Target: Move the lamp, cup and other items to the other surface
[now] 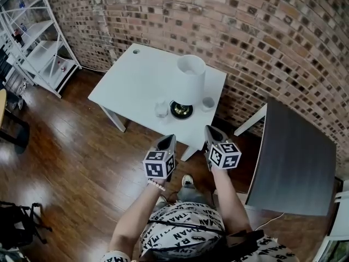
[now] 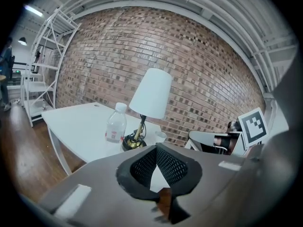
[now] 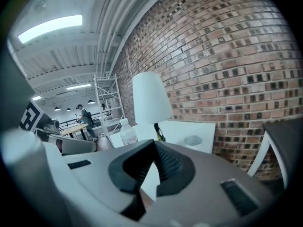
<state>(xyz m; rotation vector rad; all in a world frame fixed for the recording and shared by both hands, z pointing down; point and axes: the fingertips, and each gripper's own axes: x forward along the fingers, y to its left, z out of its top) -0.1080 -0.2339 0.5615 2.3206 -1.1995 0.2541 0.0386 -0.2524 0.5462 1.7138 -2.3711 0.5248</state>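
Observation:
A white-shaded lamp on a dark round base stands near the front edge of the white table. A clear plastic bottle is on its left and a small white cup on its right. My left gripper and right gripper hover side by side just short of that edge, both shut and empty. In the left gripper view the lamp, bottle and cup lie ahead of the closed left gripper. The right gripper faces the lamp and cup.
A dark grey table stands to the right against the brick wall. A white shelving rack is at the far left and a black bag lies on the wooden floor. A person stands far off.

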